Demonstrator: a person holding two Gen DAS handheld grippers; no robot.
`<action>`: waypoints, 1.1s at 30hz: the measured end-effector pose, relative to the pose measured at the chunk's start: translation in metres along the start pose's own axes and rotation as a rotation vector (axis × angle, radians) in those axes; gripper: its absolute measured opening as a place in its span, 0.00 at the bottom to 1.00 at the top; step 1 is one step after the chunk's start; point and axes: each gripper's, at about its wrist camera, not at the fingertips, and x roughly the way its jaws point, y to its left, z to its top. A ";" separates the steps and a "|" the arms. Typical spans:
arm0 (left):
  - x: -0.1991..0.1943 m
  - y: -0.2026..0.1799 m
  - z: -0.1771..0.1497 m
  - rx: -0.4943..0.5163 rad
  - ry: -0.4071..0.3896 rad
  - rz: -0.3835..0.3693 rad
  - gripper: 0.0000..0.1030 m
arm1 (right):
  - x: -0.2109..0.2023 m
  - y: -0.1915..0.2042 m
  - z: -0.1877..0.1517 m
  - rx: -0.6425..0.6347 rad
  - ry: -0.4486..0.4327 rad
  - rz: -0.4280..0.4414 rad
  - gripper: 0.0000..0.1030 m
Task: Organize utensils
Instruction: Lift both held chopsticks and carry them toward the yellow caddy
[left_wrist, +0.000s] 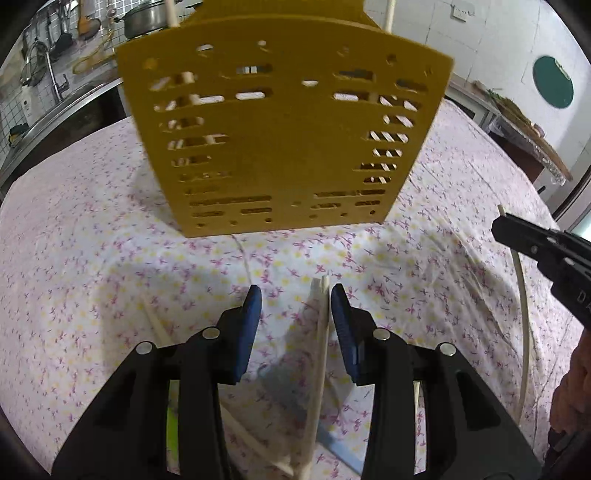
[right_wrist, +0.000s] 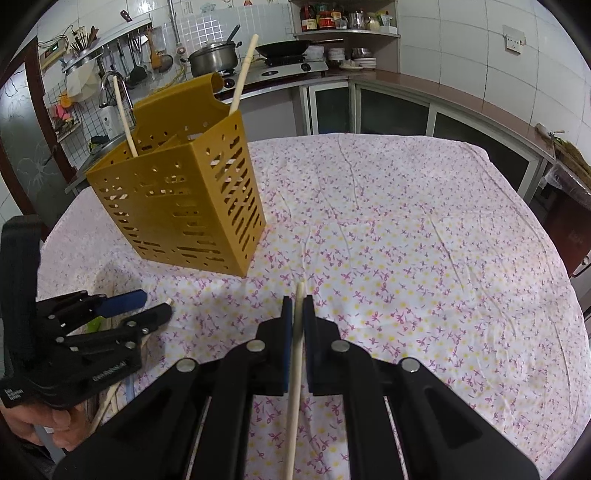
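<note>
A yellow perforated utensil holder (left_wrist: 280, 140) stands on the floral tablecloth, with two pale chopsticks (right_wrist: 242, 77) sticking out of it; it shows at the left in the right wrist view (right_wrist: 184, 199). My left gripper (left_wrist: 295, 306) is open low over the cloth, with a loose chopstick (left_wrist: 320, 354) lying between its jaws close to the right finger. My right gripper (right_wrist: 298, 310) is shut on a chopstick (right_wrist: 295, 369) whose tip pokes out past the pads. The right gripper also shows at the right edge of the left wrist view (left_wrist: 517, 236).
Several more chopsticks (left_wrist: 159, 328) lie on the cloth under my left gripper, beside a green item (left_wrist: 171, 424). The tablecloth (right_wrist: 406, 240) stretches to the right. A sink (left_wrist: 55, 107), stove with a pot (right_wrist: 214, 57) and counters stand behind the table.
</note>
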 end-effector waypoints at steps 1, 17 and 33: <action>0.002 -0.003 0.000 0.003 0.004 -0.004 0.37 | 0.000 0.000 0.000 0.000 0.001 0.000 0.06; -0.025 0.001 0.015 -0.040 -0.094 0.041 0.03 | -0.014 0.004 0.002 -0.006 -0.024 0.007 0.06; -0.149 0.038 0.015 -0.109 -0.400 0.046 0.03 | -0.101 0.030 0.011 -0.051 -0.243 0.043 0.06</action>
